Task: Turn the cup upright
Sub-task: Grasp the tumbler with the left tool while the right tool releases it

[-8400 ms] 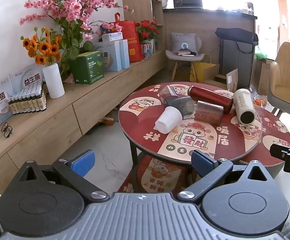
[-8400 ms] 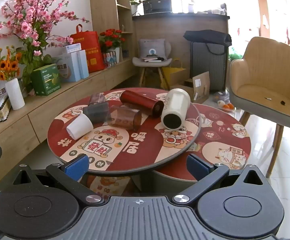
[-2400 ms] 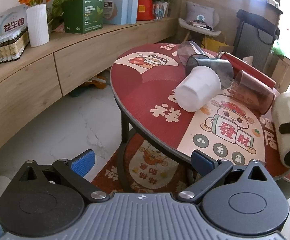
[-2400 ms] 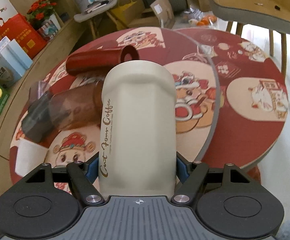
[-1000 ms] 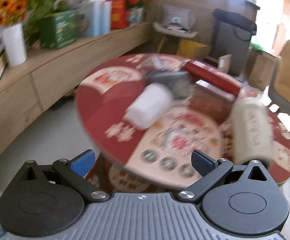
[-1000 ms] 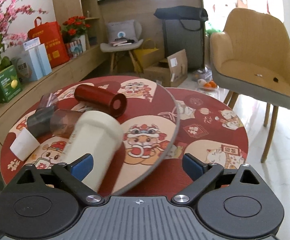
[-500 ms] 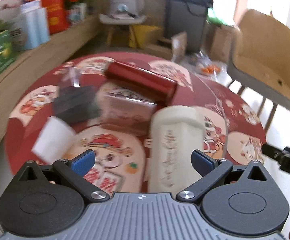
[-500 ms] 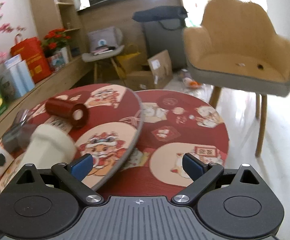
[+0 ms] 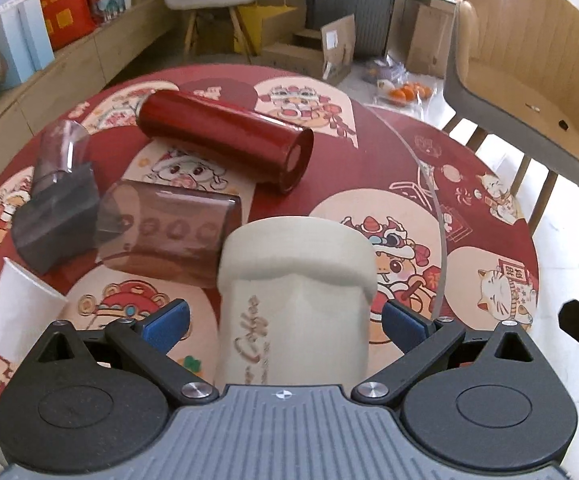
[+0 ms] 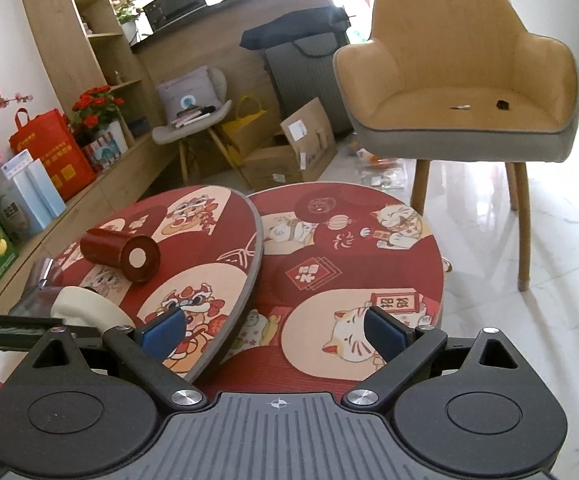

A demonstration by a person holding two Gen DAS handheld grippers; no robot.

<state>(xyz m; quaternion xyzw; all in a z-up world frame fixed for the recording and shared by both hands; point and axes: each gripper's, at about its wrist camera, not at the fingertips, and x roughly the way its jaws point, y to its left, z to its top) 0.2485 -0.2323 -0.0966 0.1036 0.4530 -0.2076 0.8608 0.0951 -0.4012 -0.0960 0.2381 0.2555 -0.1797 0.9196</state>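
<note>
- Cream tumbler sits between the fingers of the left gripper, near the front of the round table; the blue pads stand wide with a gap on each side of the body, so nothing is gripped yet; whether it stands or leans I cannot tell.
- Left of it, a white paper cup, a grey clear cup and a brown clear cup lie on their sides; the brown one is just beside the tumbler, and I judge that a sideways sweep while closing could knock it into the others.
- Behind, a red flask lies well clear; being round, it would roll if the table were jolted.
- Smooth walls and a slightly blurred view suggest the tumbler could slip or tip if the pads close off-centre.
- Right gripper hangs wide apart with nothing in it, over the lower round table tucked beside the taller one.
- Both tops are glossy red with cartoon prints; beyond stand a yellow armchair, cardboard boxes, a wooden sideboard and pale marble floor.
</note>
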